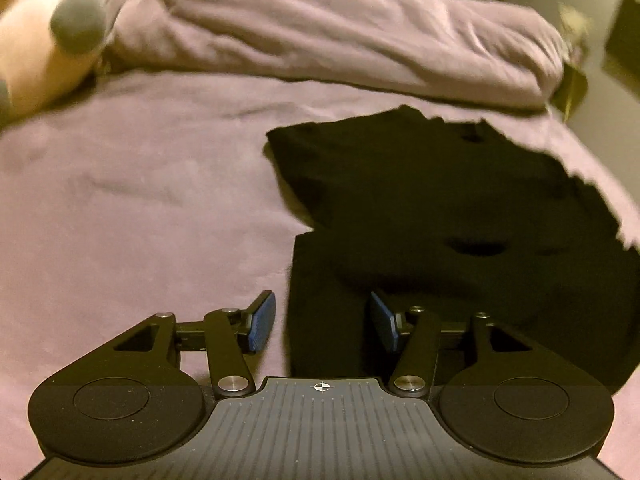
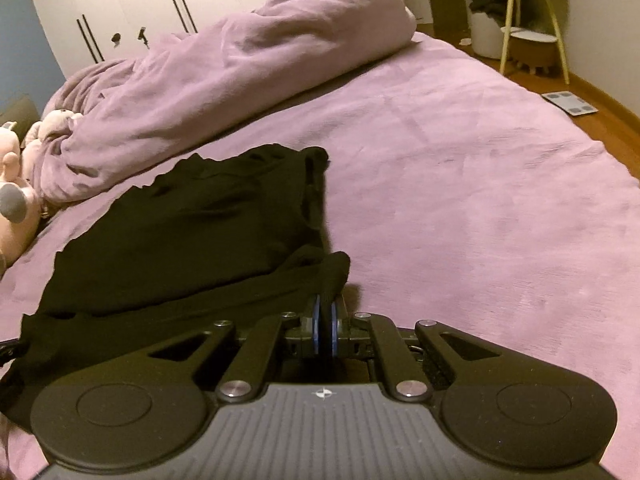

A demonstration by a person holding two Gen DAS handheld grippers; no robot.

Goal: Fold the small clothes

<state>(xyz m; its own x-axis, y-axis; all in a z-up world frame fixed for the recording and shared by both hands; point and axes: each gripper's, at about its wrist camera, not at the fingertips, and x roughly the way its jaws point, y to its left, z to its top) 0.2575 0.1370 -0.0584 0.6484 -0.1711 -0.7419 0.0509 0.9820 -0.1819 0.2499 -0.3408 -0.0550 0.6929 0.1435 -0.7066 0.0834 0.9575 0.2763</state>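
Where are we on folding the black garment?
Partway. Done: the black garment lies on the purple bed cover with one layer already doubled over the near part. In hand: the right gripper has its jaws shut on a corner of the fabric. The left gripper is open, straddling the garment's near edge. Left: further folds; it still looks wide and rumpled.
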